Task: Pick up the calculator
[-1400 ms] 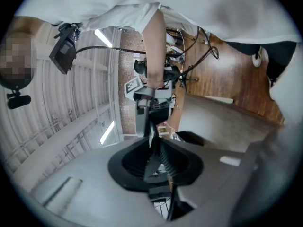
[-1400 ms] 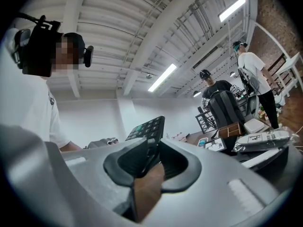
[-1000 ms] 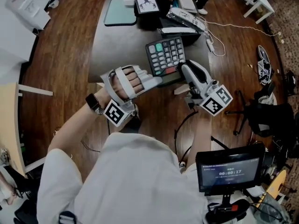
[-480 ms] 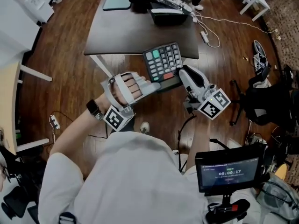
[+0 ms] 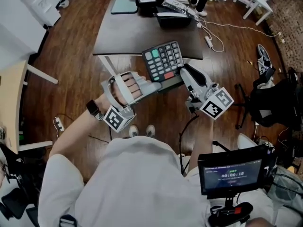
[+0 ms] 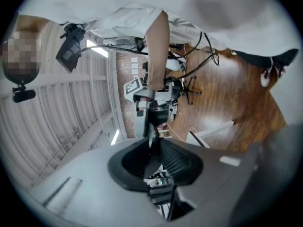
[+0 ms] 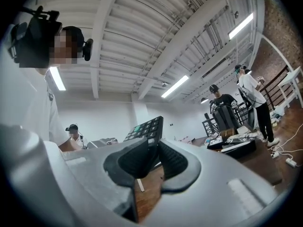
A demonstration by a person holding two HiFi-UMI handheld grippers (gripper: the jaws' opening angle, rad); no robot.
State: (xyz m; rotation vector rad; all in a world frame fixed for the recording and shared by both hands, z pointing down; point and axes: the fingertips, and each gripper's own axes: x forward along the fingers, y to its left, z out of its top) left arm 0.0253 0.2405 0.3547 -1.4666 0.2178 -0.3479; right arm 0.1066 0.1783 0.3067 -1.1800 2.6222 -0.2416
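With left gripper [image 5: 156, 85] and right gripper [image 5: 183, 74] both clamped on the calculator [image 5: 163, 60] above the table [image 5: 137, 32] edge, squeeze evenly and hold it level.

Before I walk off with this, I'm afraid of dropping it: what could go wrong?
The left gripper and right gripper pinch the calculator only at its near edge, so most of it overhangs the fingers and could tip or slip. The held end hangs past the table edge, over the wood floor, so a slip probably means a hard fall.
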